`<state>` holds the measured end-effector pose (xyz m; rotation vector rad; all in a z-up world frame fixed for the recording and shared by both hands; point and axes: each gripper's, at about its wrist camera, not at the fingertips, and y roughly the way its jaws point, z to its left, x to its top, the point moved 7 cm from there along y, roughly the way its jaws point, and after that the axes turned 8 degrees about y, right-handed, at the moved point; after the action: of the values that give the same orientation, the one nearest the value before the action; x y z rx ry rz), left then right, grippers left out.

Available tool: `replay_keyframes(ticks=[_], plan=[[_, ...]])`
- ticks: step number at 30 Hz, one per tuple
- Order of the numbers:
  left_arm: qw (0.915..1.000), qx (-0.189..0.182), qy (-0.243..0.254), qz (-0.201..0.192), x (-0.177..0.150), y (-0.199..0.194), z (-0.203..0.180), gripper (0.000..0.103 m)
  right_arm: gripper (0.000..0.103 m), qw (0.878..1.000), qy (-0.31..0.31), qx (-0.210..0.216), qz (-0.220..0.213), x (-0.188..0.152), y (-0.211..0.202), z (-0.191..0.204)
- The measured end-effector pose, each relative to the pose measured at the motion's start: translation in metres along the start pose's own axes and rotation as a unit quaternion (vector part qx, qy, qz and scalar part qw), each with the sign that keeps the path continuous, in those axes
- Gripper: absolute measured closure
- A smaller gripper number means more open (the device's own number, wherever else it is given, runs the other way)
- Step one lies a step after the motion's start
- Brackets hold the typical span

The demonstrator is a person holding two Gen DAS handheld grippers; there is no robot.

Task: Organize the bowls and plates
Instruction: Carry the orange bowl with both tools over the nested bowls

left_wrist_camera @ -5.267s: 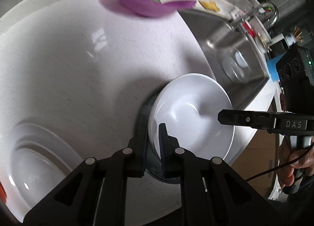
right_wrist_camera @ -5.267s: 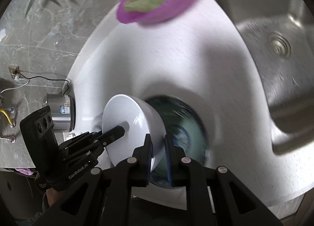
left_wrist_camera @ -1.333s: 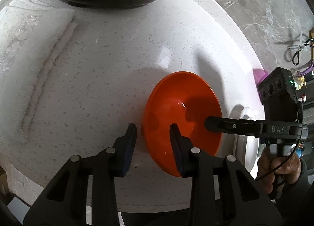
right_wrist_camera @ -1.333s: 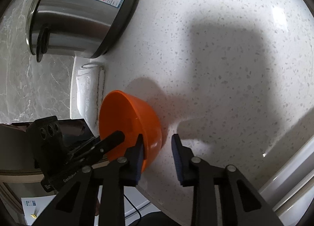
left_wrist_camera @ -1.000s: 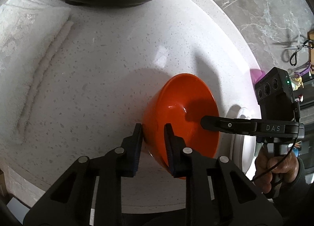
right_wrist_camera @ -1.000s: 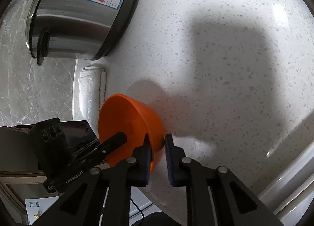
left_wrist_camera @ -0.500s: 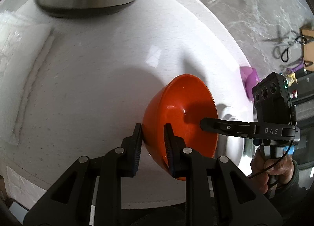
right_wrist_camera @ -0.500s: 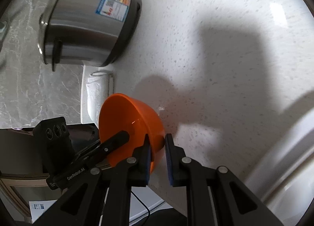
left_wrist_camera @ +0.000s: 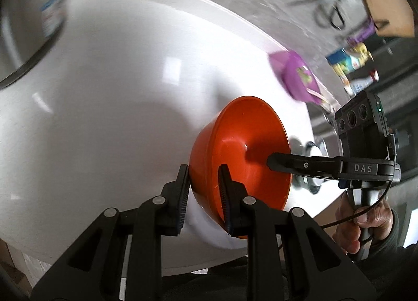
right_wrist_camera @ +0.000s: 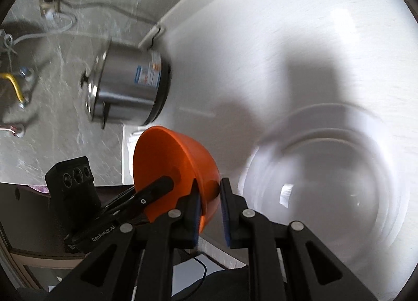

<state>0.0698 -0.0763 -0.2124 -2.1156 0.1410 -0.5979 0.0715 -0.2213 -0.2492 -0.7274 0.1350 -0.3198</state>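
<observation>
1. L gripper [left_wrist_camera: 203, 183] is clenched on the near rim of the orange bowl [left_wrist_camera: 243, 149], one finger outside the wall, one inside.
2. R gripper [right_wrist_camera: 209, 196] is clamped on the opposite rim of the same bowl, w/ the wall pinched between its blue pads. In the left wrist view it reaches in from the right, and a hand [left_wrist_camera: 363, 225] is wrapped round its handle.
3. The bowl hangs between the two grippers, tilted on its side, above the white counter [left_wrist_camera: 104, 118], near the counter's front edge. It looks empty inside.
4. Just beyond the bowl in the right wrist view lies a big white plate [right_wrist_camera: 326, 183] flat on the counter, blurred.
5. Behind the bowl in the left wrist view a small bit of other dishware [left_wrist_camera: 313, 152] peeks out; can't tell what it is.
6. Farther back a steel cooker pot [right_wrist_camera: 125, 86] w/ a label stands on the counter by the marble wall.
7. Toward the far right, a purple bowl [left_wrist_camera: 297, 79] w/ something green in it sits on the counter; bottles [left_wrist_camera: 350, 60] are blurred behind it.
</observation>
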Motion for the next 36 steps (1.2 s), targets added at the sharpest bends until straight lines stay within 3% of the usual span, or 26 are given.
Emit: replay_keyframes(ticks=[7, 12, 17, 26, 36], plan=[[0.9992, -0.023, 0.032, -0.001, 0.009, 0.051, -0.127, 0.083, 0.086, 0.999, 0.01, 0.002, -0.033, -0.006, -0.092, -0.066], [0.9984, -0.033, 0.045, 0.009, -0.004, 0.101, -0.217, 0.083, 0.087, 0.999, 0.021, 0.002, -0.049, -0.01, -0.157, -0.124], [0.9983, -0.035, 0.044, 0.018, -0.017, 0.142, -0.283, 0.082, 0.087, 0.999, 0.015, -0.003, -0.05, -0.012, -0.194, -0.157], [0.9973, -0.024, 0.055, 0.044, -0.037, 0.181, -0.337, 0.082, 0.087, 0.999, 0.023, -0.021, -0.043, -0.01, -0.226, -0.211], [0.9948, -0.017, 0.062, 0.079, -0.046, 0.222, -0.331, 0.082, 0.087, 0.998, 0.046, -0.039, -0.035, -0.004, -0.217, -0.243]])
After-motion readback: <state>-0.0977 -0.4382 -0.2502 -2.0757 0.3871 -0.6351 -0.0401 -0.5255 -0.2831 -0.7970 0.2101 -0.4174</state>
